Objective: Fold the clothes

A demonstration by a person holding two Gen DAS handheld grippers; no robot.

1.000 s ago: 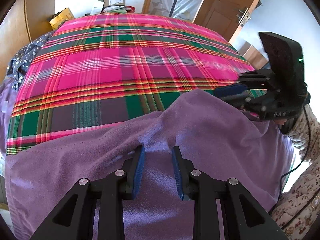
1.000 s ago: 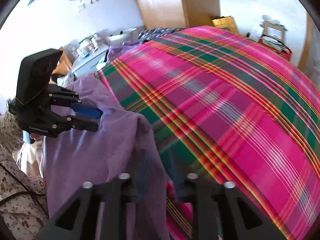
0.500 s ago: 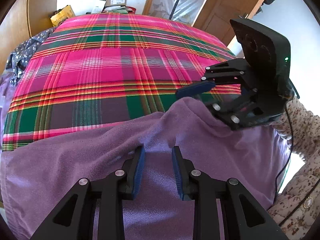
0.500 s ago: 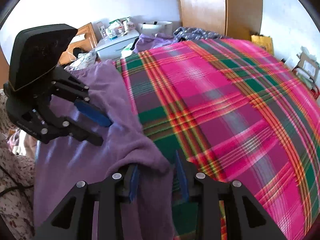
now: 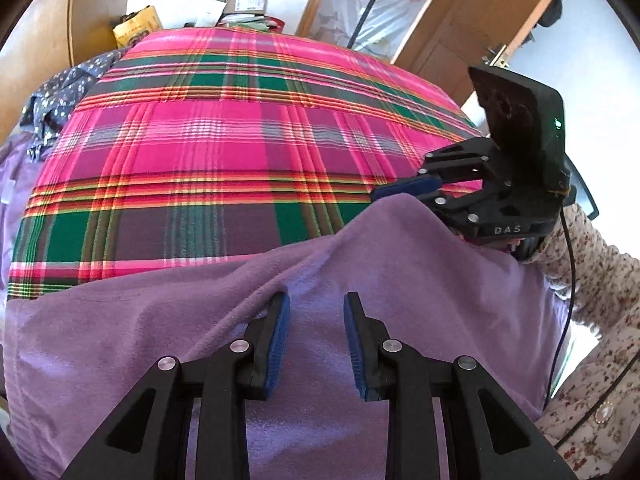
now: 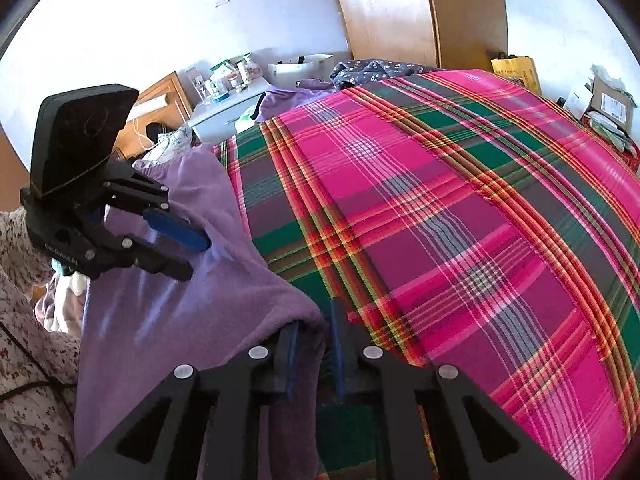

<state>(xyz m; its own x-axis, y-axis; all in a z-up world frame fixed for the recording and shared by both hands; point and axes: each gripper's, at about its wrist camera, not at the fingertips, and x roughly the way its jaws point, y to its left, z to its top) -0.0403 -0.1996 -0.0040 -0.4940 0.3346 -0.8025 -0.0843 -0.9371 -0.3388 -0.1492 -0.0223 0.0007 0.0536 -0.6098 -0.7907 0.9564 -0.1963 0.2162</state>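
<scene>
Grasping stage: right gripper [image 6: 314, 342] just closed, pinching purple garment [image 5: 320, 280] at bed [image 5: 224, 152] edge; left gripper [image 5: 314, 320] narrowly parted, unclamped over cloth; next, lifting across to fold

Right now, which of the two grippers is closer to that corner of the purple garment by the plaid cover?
Right. The right gripper pinches the corner of the purple garment; the left gripper hovers farther along, jaws open above the garment's middle.

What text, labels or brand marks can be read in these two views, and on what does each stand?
"DAS": raised letters on the black body of the right tool.
Raised lettering on the body of the left tool: too blurred to read.
Label on the cardboard box: too small to read.
Print on the yellow bag: unreadable.
</scene>
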